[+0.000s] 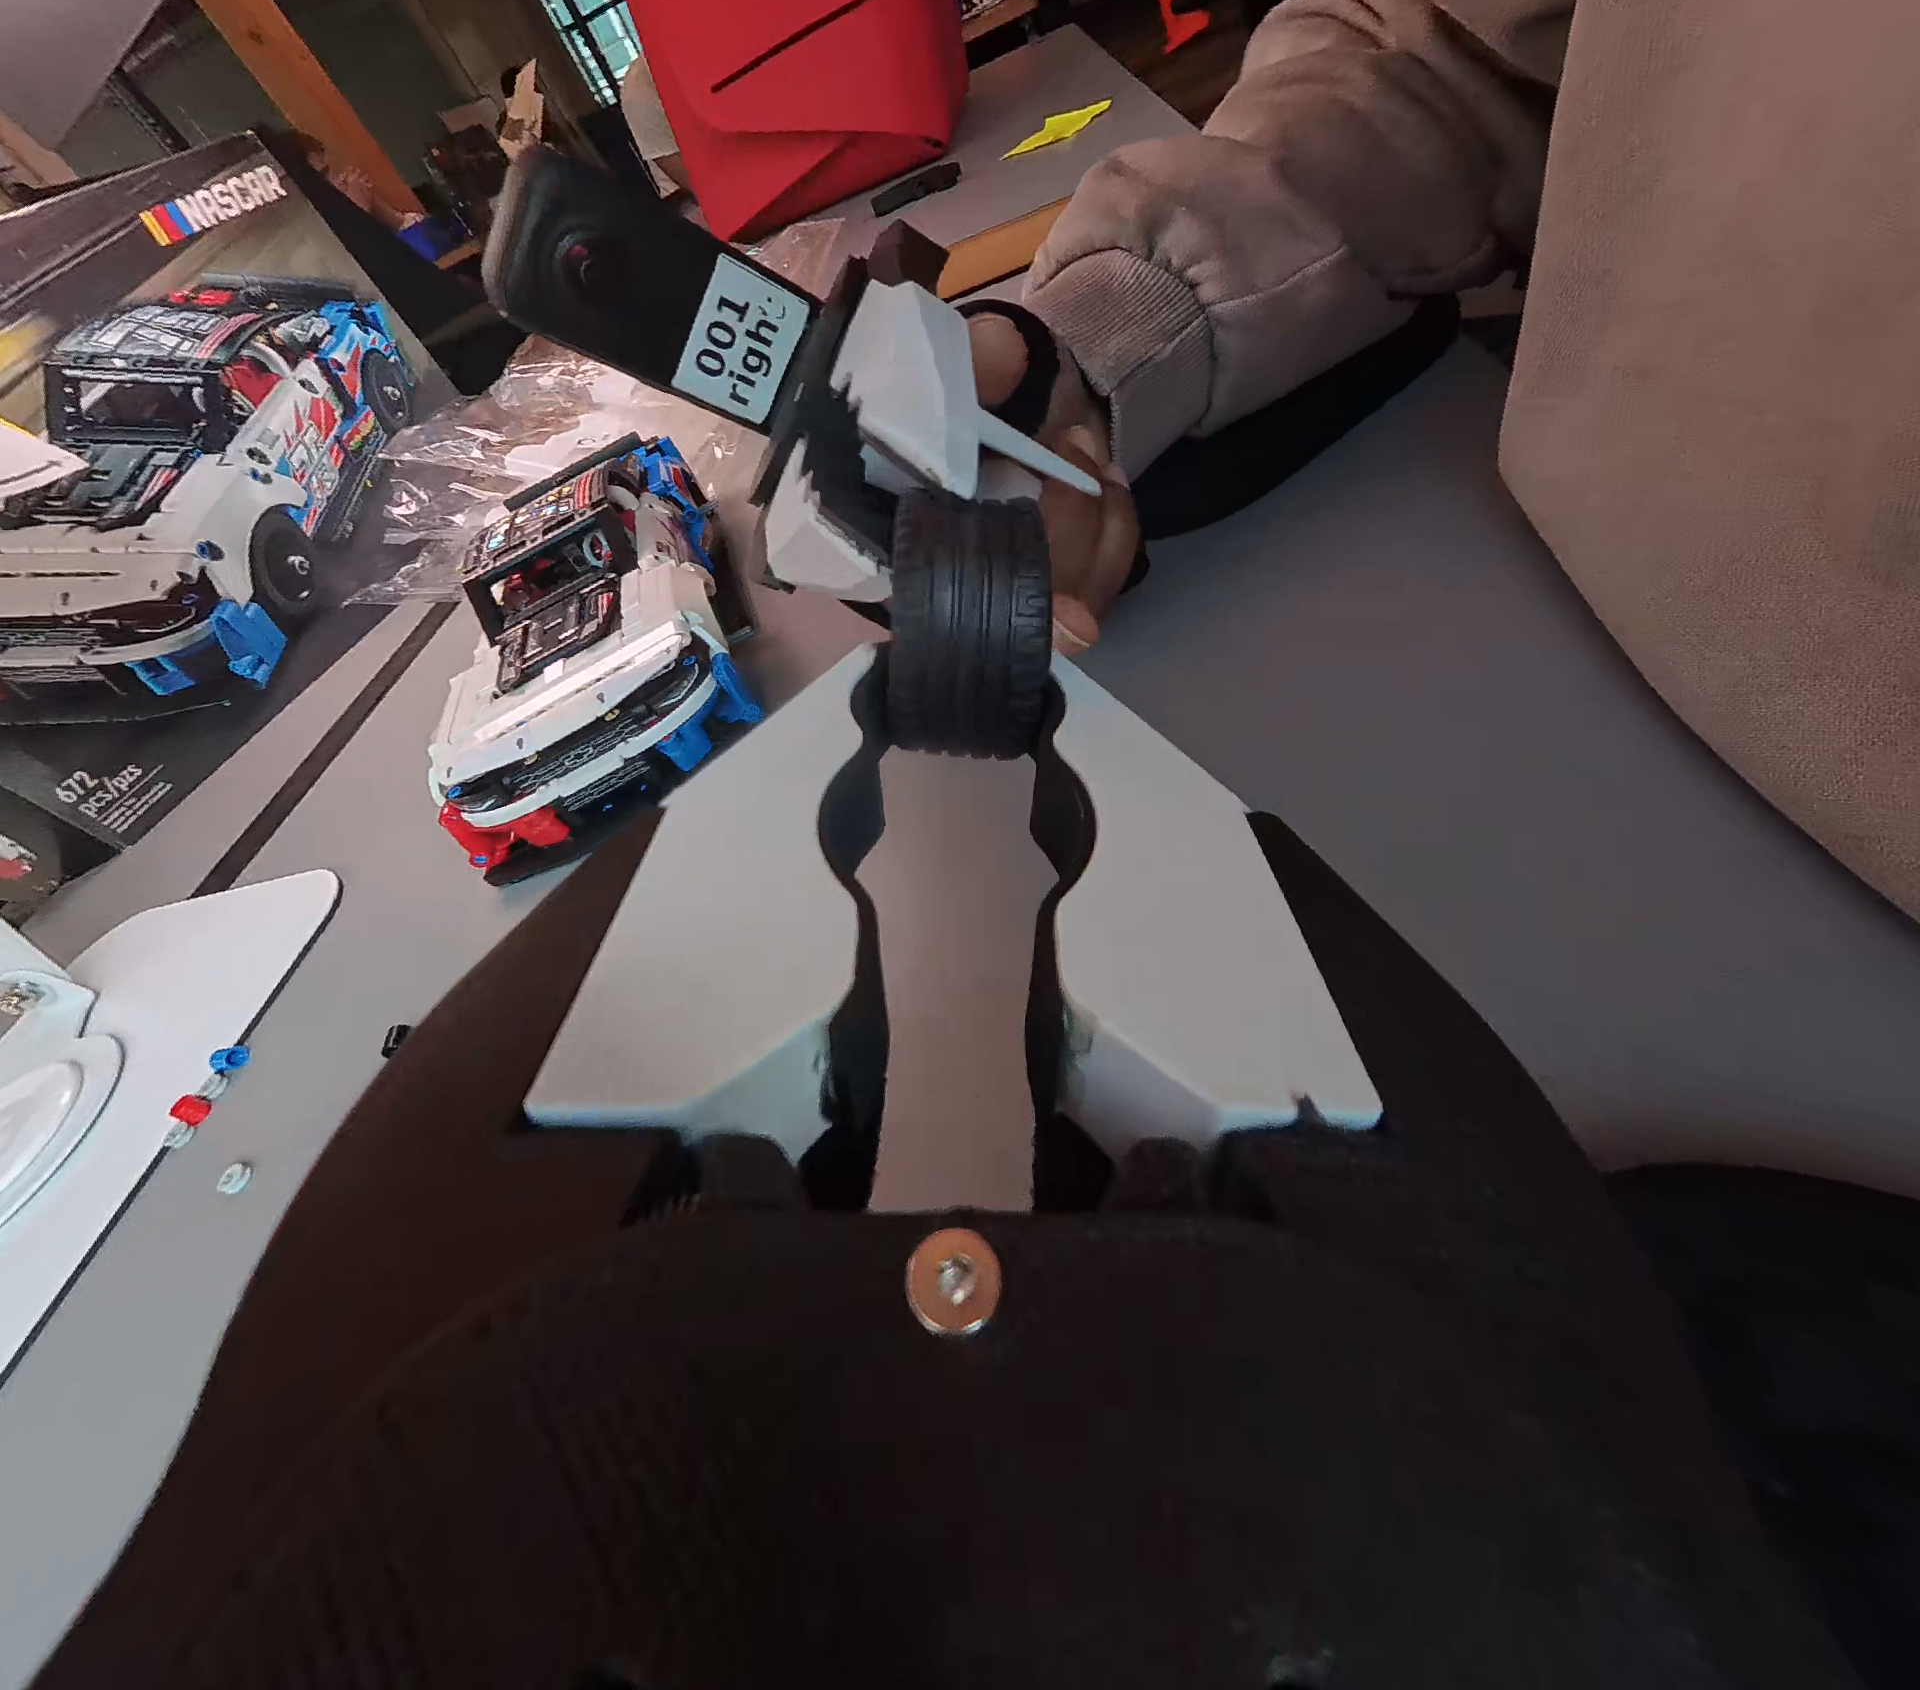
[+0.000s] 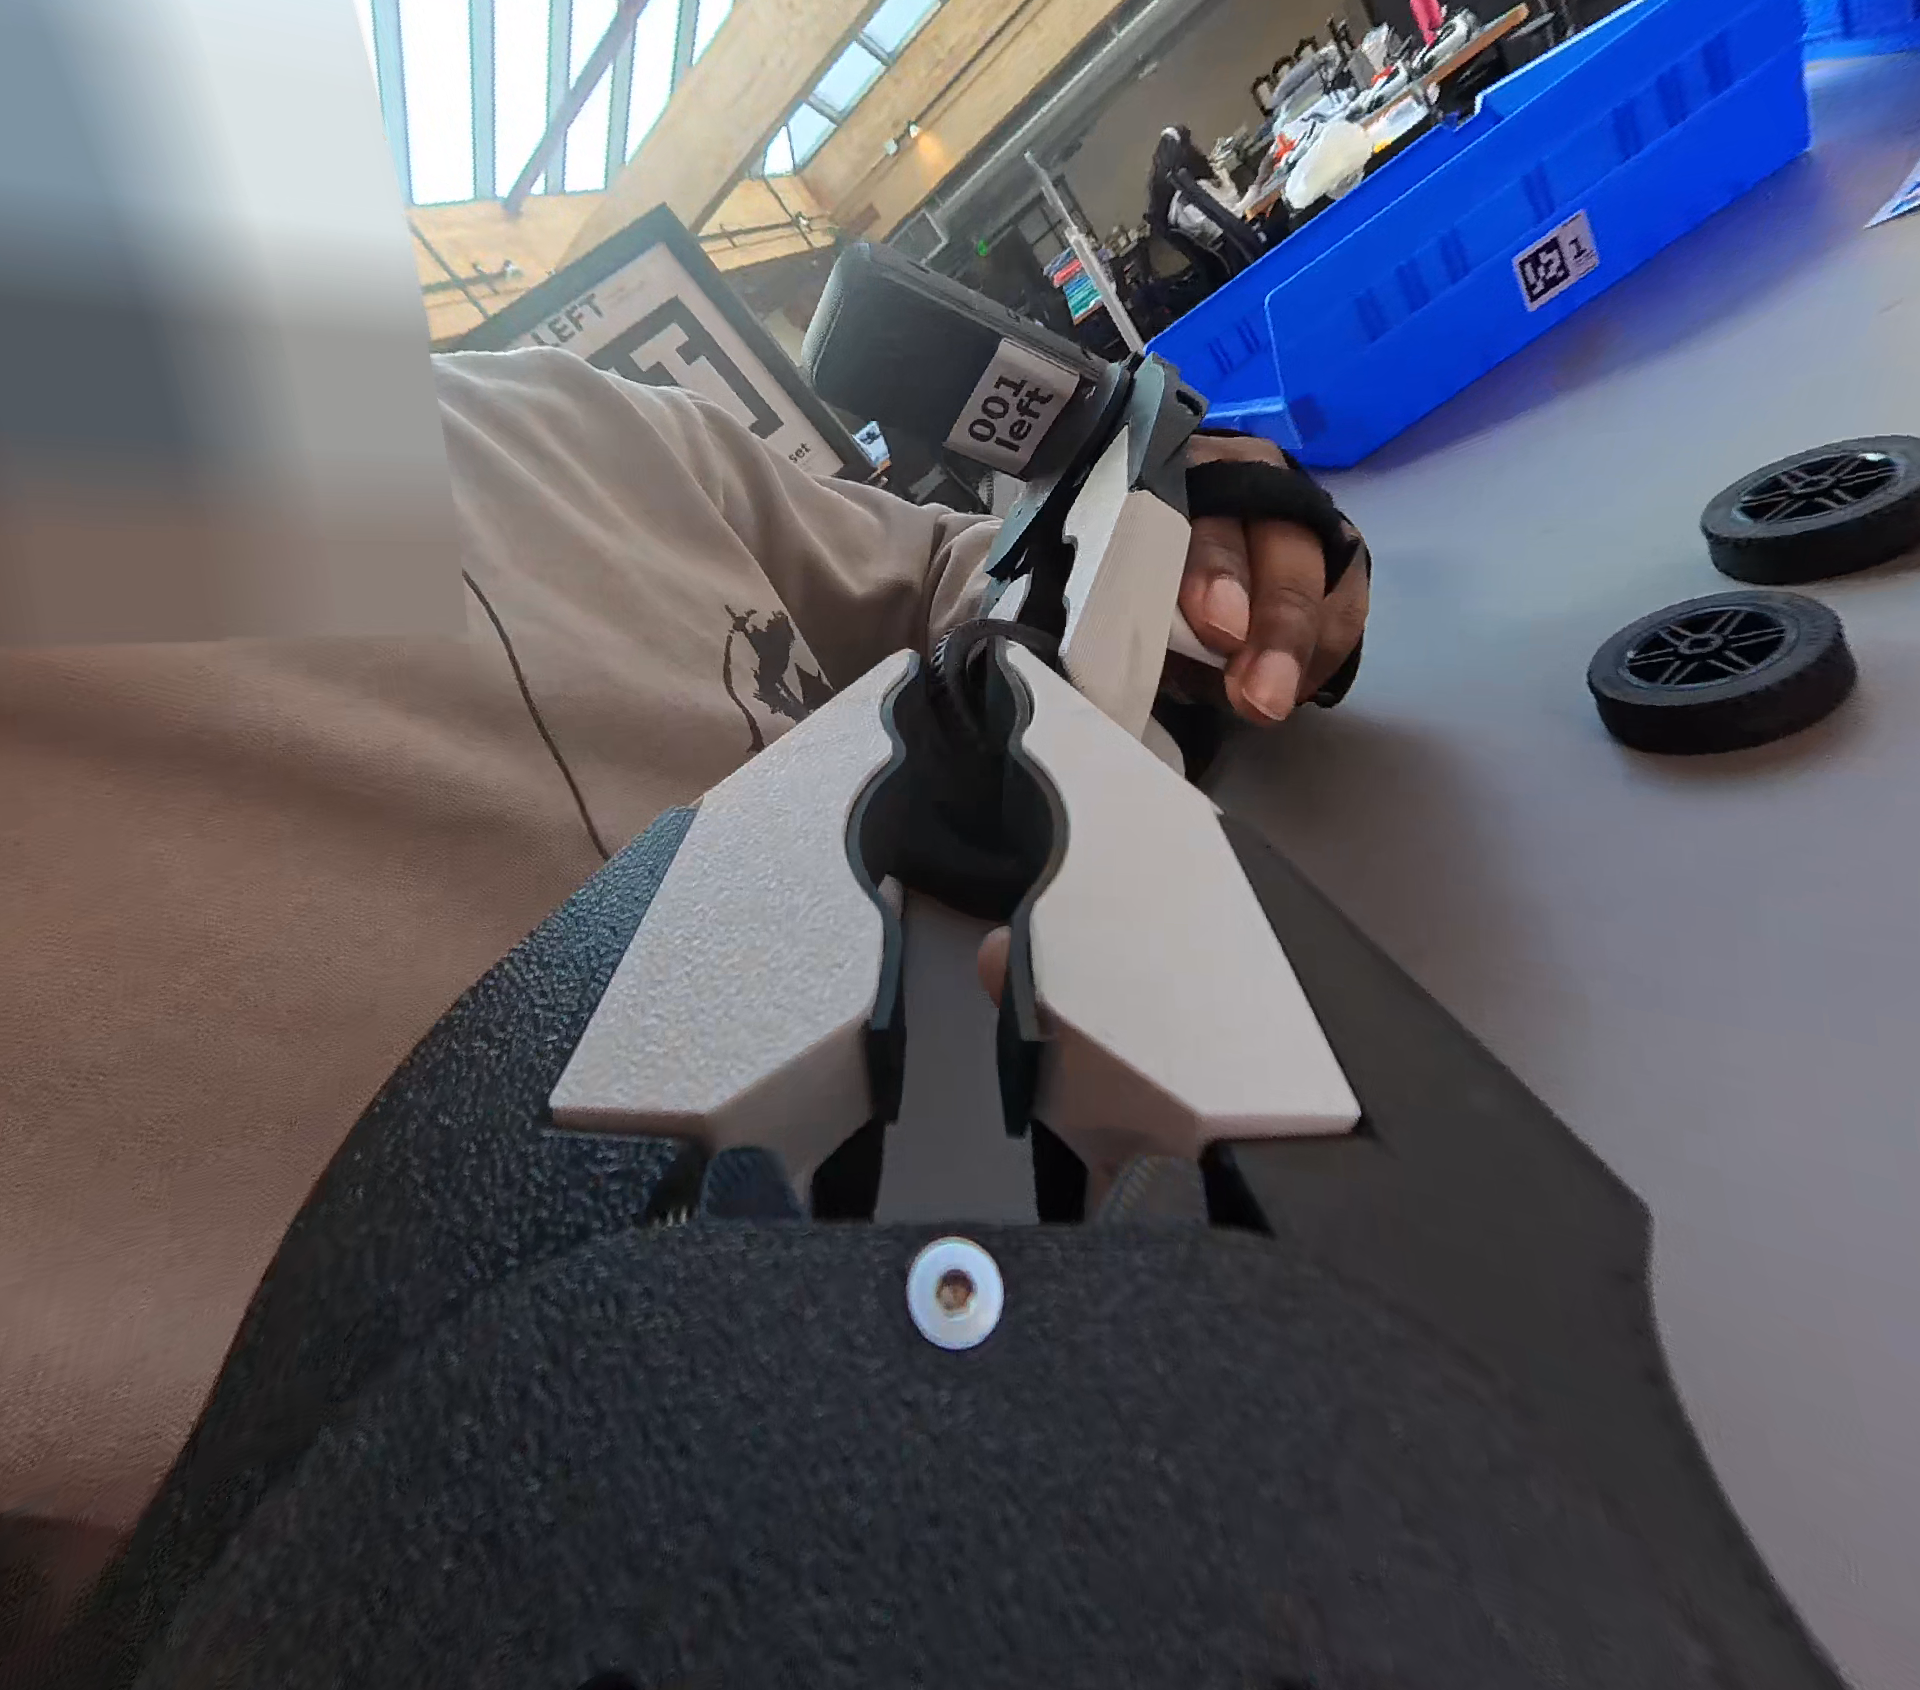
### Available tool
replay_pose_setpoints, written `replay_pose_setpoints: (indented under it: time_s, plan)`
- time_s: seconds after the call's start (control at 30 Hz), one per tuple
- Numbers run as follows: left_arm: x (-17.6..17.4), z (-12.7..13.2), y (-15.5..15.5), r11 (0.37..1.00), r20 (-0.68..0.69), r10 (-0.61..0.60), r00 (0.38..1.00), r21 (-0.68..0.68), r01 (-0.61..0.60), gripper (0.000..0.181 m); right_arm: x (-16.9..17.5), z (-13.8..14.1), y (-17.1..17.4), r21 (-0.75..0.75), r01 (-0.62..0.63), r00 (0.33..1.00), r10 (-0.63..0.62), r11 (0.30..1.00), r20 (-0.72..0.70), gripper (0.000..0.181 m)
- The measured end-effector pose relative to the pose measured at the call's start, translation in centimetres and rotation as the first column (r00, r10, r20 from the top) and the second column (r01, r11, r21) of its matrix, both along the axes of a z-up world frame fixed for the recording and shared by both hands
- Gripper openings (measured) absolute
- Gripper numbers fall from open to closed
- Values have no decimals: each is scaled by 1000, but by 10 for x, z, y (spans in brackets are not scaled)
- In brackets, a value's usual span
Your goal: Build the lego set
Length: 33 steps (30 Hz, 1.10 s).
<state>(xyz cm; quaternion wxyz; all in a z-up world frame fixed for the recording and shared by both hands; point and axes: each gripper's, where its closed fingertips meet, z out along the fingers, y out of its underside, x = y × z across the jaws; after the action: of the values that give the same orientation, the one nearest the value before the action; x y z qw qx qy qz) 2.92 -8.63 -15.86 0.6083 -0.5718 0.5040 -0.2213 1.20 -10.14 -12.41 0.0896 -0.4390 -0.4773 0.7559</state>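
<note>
Gripping one black tyre [image 1: 971,624] from both sides, the two grippers meet tip to tip above the table [image 1: 1351,705]. The left gripper [image 1: 961,695] has its fingertips clamped across the tread; the right gripper [image 2: 971,684] pinches the same tyre at its own tips, though from its view only a dark sliver shows between them.

Progress looks late: the car [image 1: 592,664], beyond and left of the left fingers, has its body, bonnet and bumper built, but no wheels are visible on it. Two finished wheels [image 2: 1725,669] lie flat, well right of the right fingers. My guess is this tyre needs seating on a rim, then mounting.

Room is fair. Bare table lies right of the left fingers, bounded by the person's sleeve [image 1: 1299,186]. A blue bin [image 2: 1507,227] walls the far side beyond the right fingers.
</note>
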Motion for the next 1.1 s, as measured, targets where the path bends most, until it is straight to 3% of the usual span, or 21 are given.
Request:
replay_pose_setpoints:
  time_s: [0.07, 0.17, 0.33, 0.43, 0.47, 0.67, 0.8, 0.97, 1.1]
  plan:
    - [-2, -2, 3, 1000, -7, 21, 1000, -21, -21, 23, -1, -1, 3, 144, 78, 996, -72, 986, -44, 12]
    - [-9, -1, 10, 997, 5, 64, 998, -41, -64, 23, -1, -1, 5, 396, 191, 980, -148, 898, -136, 35]
    - [-12, -5, 14, 994, 1, 79, 997, -74, -79, 22, -9, -11, 10, 703, 345, 938, -234, 622, -254, 40]
    - [-7, -10, 11, 995, -36, 63, 997, -74, -66, 22, -13, -20, 8, 792, 353, 934, -230, 497, -272, 24]
    - [-6, -12, 11, 996, -53, 62, 997, -63, -65, 22, -11, -22, 8, 800, 330, 943, -220, 500, -251, 23]
    - [1, -20, -3, 1000, -122, -16, 992, -12, 15, 22, -5, -27, -10, 663, 145, 989, -122, 734, -81, 20]
    - [2, -27, -7, 998, -145, -53, 988, -37, 48, 22, -3, -33, -14, 541, 63, 998, -69, 839, -10, 19]
    - [9, -35, -19, 987, -170, -153, 973, -80, 142, 26, 1, -39, -23, 348, -77, 995, 52, 934, 81, 18]
    - [11, -23, -24, 972, -62, -197, 978, -144, 187, 27, 3, -25, -24, 130, -168, 984, 159, 977, 78, 18]
